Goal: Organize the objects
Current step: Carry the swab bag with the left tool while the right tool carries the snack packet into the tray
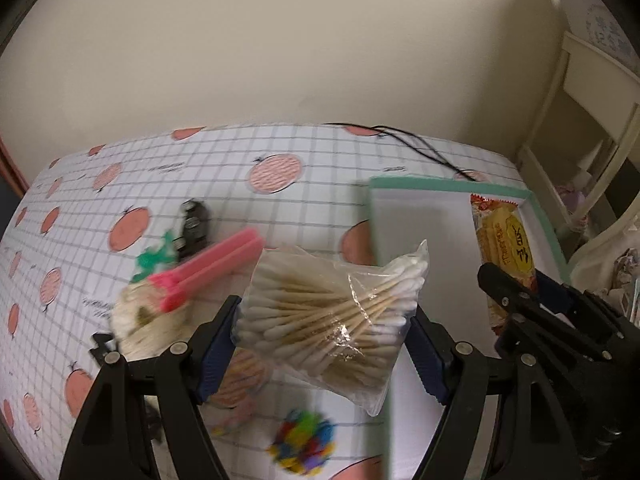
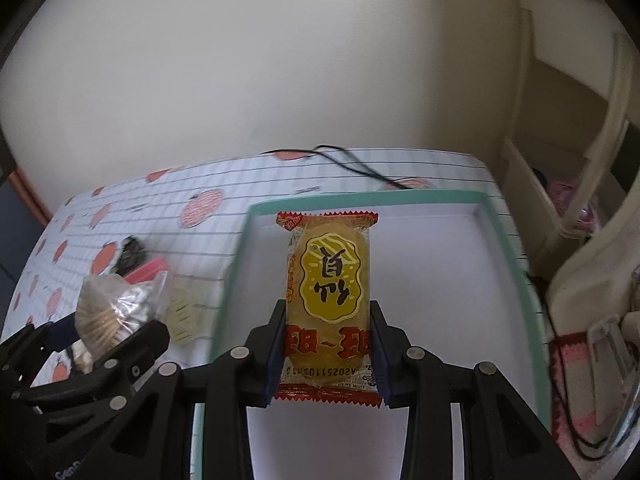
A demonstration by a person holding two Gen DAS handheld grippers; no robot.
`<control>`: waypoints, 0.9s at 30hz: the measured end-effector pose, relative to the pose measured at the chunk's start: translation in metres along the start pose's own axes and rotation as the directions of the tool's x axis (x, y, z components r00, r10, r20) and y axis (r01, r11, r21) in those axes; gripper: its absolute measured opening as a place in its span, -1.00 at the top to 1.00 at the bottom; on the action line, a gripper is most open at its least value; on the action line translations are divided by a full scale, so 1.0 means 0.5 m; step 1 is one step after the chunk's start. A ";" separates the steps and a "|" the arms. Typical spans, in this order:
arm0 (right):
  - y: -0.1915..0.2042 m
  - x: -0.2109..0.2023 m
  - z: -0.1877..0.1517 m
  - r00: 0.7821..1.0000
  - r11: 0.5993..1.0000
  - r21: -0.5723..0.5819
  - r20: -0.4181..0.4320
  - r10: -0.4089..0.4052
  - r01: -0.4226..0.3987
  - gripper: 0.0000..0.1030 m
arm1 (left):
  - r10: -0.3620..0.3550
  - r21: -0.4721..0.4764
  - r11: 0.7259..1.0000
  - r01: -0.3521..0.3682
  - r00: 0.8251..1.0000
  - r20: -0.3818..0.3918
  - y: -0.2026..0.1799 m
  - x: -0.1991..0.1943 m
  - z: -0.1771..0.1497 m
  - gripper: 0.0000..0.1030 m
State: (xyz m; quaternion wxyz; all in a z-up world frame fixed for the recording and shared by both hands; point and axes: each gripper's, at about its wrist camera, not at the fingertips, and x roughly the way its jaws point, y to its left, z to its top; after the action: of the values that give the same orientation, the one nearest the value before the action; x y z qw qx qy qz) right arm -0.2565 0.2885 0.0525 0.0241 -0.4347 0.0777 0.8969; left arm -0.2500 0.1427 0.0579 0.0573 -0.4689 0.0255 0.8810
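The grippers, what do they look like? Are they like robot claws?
A bit like claws. The left gripper and the right gripper are both black plastic, built from angular linked bars joined by round silver pins. Each finger carries a dark blue ridged pad on its inner face. No hands or sleeves show.

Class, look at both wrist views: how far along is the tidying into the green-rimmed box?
Done: nothing lies loose in the box yet. In hand: the right gripper holds the snack packet over the box; the left gripper grips the bag of cotton swabs at its edge. Left: the pink clip, black item and colourful pile on the tablecloth.
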 end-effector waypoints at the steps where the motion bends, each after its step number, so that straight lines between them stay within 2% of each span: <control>1: -0.009 0.002 0.002 1.000 1.000 0.012 -0.001 -0.008 0.008 0.24 | -0.005 0.001 1.000 0.005 1.000 0.004 -0.008 0.003 0.004 -0.53; 13: -0.110 0.037 0.000 0.996 0.988 0.131 -0.037 -0.080 0.084 0.24 | -0.099 0.004 0.995 0.099 0.995 -0.016 -0.095 0.060 0.022 -0.53; 18: -0.128 0.046 -0.002 0.997 0.984 0.165 -0.037 -0.067 0.073 0.24 | -0.117 0.003 0.993 0.117 0.992 -0.040 -0.114 0.090 0.019 -0.53; 27: -0.131 0.049 -0.003 0.999 0.982 0.188 -0.008 -0.031 0.032 0.24 | -0.107 -0.013 0.994 0.106 0.994 -0.030 -0.122 0.113 0.038 -0.53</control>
State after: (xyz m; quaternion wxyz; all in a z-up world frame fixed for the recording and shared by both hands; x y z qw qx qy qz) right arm -0.2632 0.3522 0.0245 0.0791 -0.4339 0.1552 0.8839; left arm -0.2893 0.2095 0.0220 0.1012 -0.4833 -0.0036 0.8696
